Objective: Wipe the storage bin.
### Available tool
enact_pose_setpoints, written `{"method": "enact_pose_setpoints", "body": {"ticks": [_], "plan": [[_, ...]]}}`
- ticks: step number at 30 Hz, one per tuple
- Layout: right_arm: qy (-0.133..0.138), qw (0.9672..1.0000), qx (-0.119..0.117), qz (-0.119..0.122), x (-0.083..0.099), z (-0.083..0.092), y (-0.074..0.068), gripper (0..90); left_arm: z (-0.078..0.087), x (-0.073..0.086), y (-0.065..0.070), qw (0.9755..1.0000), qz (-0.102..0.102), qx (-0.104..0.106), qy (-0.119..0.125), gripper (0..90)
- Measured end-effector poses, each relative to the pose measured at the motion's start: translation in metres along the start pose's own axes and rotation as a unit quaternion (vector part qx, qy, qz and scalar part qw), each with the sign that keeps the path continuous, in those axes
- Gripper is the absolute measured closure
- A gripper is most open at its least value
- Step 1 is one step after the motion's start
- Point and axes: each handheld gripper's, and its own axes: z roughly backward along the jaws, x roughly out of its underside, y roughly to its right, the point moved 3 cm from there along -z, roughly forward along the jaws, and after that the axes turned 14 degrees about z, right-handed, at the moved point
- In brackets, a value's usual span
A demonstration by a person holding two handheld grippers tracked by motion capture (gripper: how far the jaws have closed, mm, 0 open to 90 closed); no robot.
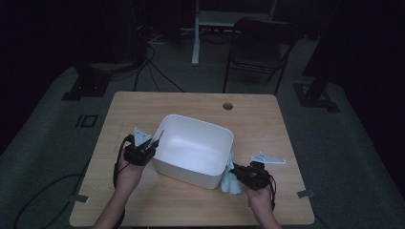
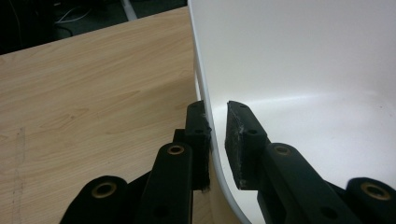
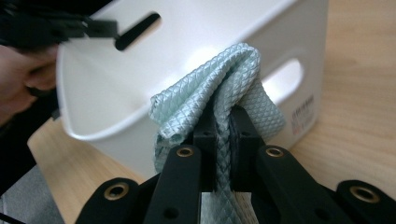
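A white plastic bin (image 1: 191, 174) stands in the middle of the wooden table (image 1: 143, 109). My left gripper (image 1: 153, 145) is at its left rim. In the left gripper view the jaws (image 2: 215, 126) straddle the bin's thin wall (image 2: 303, 56), one pad outside and one inside, shut on it. My right gripper (image 1: 237, 172) sits at the bin's front right corner, shut on a pale green quilted cloth (image 1: 231, 183). In the right gripper view the cloth (image 3: 215, 79) bunches up above the jaws (image 3: 223, 126), against the bin's outer wall (image 3: 93, 93) beside a handle slot.
A round cable hole (image 1: 228, 105) lies in the table near its far edge. Beyond the table stand a dark folding chair (image 1: 260, 43) and a white desk leg (image 1: 195, 38). Cables run over the grey floor at the left.
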Motion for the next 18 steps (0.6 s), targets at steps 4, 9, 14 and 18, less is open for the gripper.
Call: {"method": "enact_pose_setpoints", "body": {"ticks": [4, 9, 14, 18], "plan": [[-0.010, 0.9999, -0.003, -0.007, 0.001, -0.001, 0.005, 83.9, 0.000, 0.000, 0.002, 1.0000, 0.001, -0.009, 0.002, 79.1], [0.013, 0.9999, 0.005, -0.001, -0.013, 0.008, 0.009, 83.9, -0.001, 0.000, 0.005, 0.9999, -0.011, 0.000, -0.001, 78.6], [-0.003, 0.9999, 0.004, -0.013, -0.002, -0.002, 0.014, 83.9, -0.001, 0.000, 0.005, 1.0000, -0.004, -0.006, -0.001, 78.4], [0.001, 0.9998, -0.003, -0.018, -0.007, 0.002, 0.019, 83.7, -0.001, 0.000, 0.006, 0.9999, -0.010, -0.011, 0.000, 78.4]]}}
